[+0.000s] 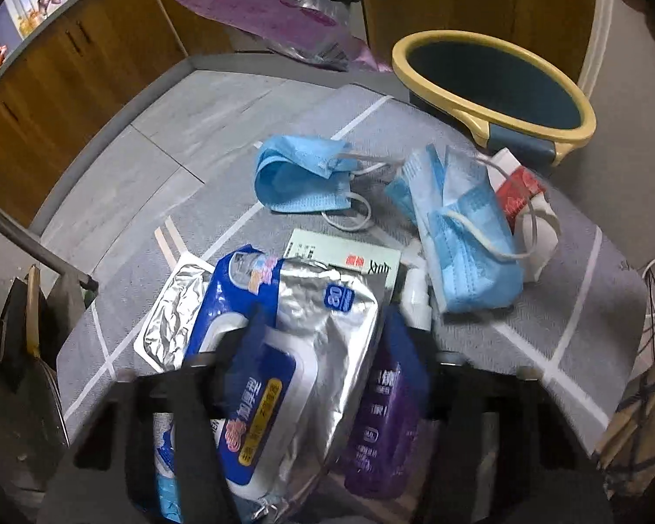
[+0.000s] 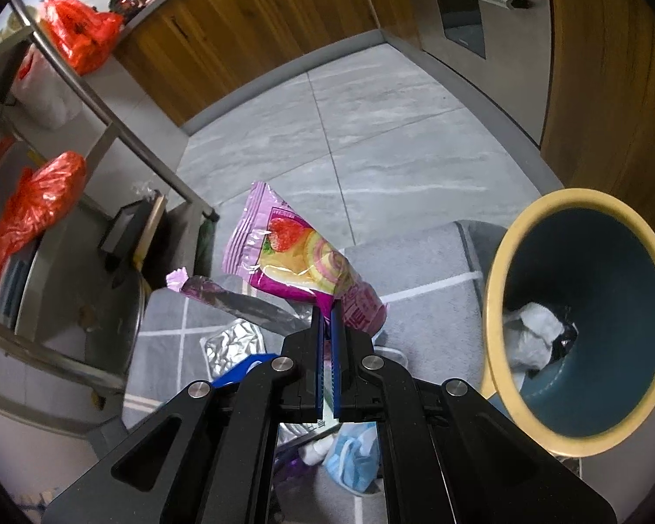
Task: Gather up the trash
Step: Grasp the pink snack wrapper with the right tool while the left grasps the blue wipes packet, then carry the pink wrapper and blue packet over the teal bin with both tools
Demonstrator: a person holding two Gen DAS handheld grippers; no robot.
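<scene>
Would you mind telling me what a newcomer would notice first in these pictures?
Likely the pink wrapper, pinched in the right gripper and held in the air left of the bin. Next, the trash pile on the grey mat: blue masks and a wipes pack between the left gripper's open fingers.

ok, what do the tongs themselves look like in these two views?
Right tongs: matte black linkage arms with triangular cutouts, round silver screws at the joints, flat blue pads on black finger blocks. Left tongs: the same black frame and blue pads, partly hidden and blurred. No cables, sleeves or markings visible.
</scene>
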